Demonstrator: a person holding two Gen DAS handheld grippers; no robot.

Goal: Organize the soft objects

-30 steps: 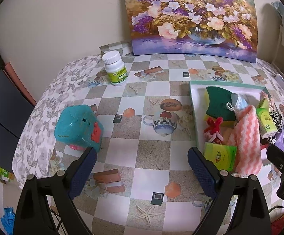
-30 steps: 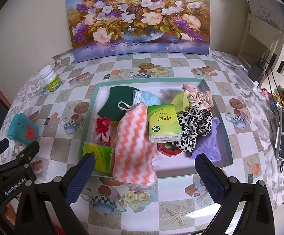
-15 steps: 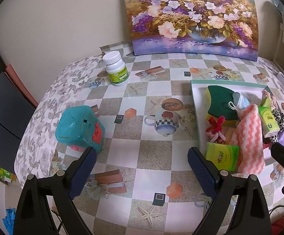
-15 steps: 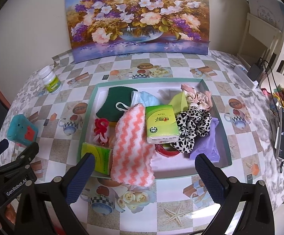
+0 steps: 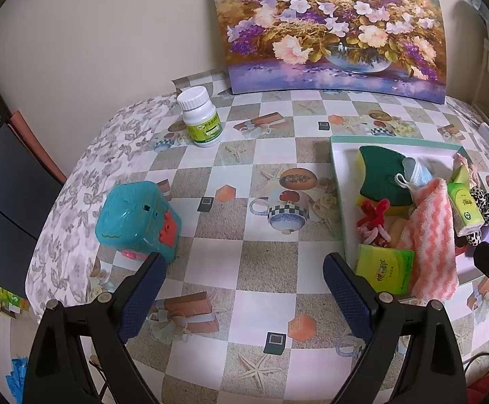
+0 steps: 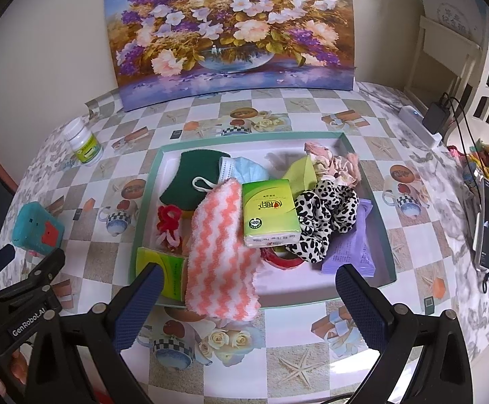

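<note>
A shallow green-rimmed tray (image 6: 384, 235) (image 5: 337, 181) holds a pile of soft things: a pink-and-white zigzag cloth (image 6: 222, 252) (image 5: 429, 235), a green tissue pack (image 6: 268, 212), a second tissue pack (image 5: 384, 267) at the near left corner, a dark green sponge (image 6: 197, 175), a blue face mask (image 6: 244, 170), a leopard scrunchie (image 6: 328, 215), a pink scrunchie (image 6: 335, 165), a red hair tie (image 6: 168, 222) and a purple packet (image 6: 352, 252). My right gripper (image 6: 247, 303) is open and empty over the tray's near edge. My left gripper (image 5: 244, 296) is open and empty over the tablecloth left of the tray.
A teal toy box (image 5: 136, 219) stands at the left and a white pill bottle (image 5: 200, 118) at the back left. A flower painting (image 6: 231, 30) leans on the wall. A power strip, cables and a phone (image 6: 487, 222) lie at the right edge.
Both grippers have drifted slightly; the tray sits a little further right in the left wrist view and a little higher in the right wrist view. Nothing was grasped.
</note>
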